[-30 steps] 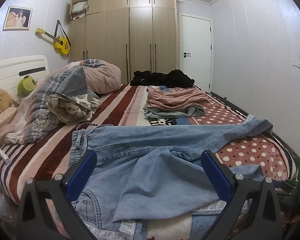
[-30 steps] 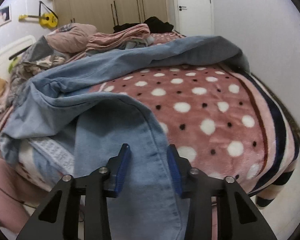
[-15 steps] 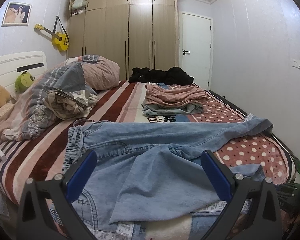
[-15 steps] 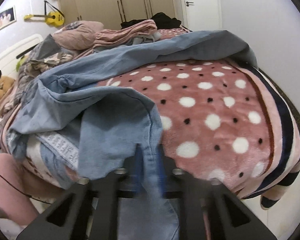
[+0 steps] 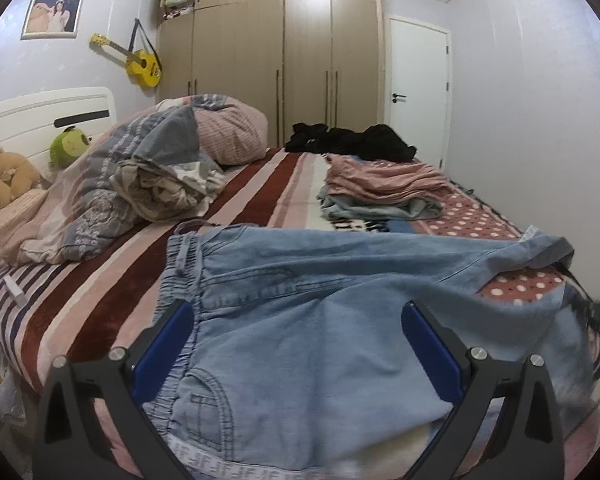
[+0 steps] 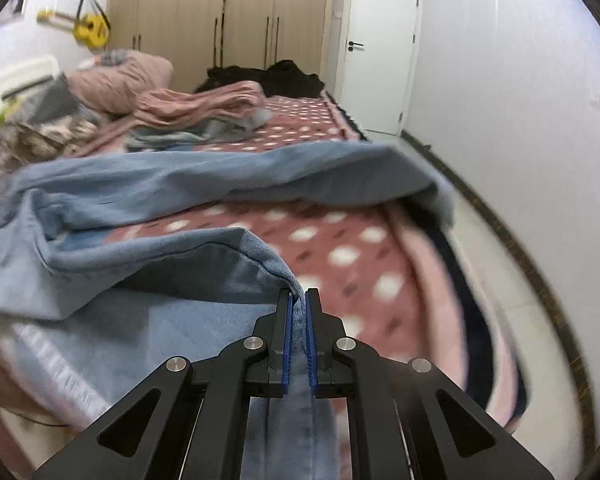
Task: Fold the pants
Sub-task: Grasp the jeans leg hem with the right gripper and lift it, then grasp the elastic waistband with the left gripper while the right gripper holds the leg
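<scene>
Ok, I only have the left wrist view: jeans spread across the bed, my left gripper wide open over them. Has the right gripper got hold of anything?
Observer: Yes. The right gripper is shut on a folded edge of the jeans, near the side of the bed.
Operator: Is that the waistband end?
Observer: No, it grips a leg; the other leg lies across the polka-dot blanket beyond it.
Operator: Any slack below the grip?
Observer: Yes, denim hangs down between the gripper's arms toward the camera.
</scene>
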Demonstrator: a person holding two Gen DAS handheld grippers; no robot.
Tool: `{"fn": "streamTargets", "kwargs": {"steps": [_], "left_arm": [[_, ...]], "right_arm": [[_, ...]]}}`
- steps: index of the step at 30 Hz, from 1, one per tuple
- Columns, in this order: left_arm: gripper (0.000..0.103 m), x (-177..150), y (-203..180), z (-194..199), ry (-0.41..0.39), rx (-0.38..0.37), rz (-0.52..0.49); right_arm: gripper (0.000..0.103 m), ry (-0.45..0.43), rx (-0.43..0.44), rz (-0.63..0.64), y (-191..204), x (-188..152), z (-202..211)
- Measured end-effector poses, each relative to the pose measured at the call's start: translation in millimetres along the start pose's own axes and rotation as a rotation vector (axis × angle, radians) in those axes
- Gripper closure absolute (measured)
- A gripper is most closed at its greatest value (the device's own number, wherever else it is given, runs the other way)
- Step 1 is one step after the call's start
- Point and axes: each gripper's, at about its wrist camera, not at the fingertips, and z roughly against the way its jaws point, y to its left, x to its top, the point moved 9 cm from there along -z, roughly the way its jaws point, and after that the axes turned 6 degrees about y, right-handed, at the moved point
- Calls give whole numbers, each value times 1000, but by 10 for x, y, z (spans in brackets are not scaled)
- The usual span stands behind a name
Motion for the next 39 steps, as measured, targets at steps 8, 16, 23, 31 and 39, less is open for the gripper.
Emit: {"fn": "streamTargets", "kwargs": {"steps": [8,16,23,31,39], "left_arm": [[1,-417,289,-259,142,26,42],[1,-1013,828,-451,324,57,180],[1,-1429,955,-540,448,-35,344],[38,-1485,778,-559,446,-241,484],[88,-1111,792,-586,336,-295,509]], "right_arm": [[102,21,-76,85,-295,760,-435],[65,62,-127,107,-271,591,-547],[55,-13,-18,8,-209,281,139],[55,-34,36,-46,-66,44,366],[55,28,185,-199,-157,-338,356]]}}
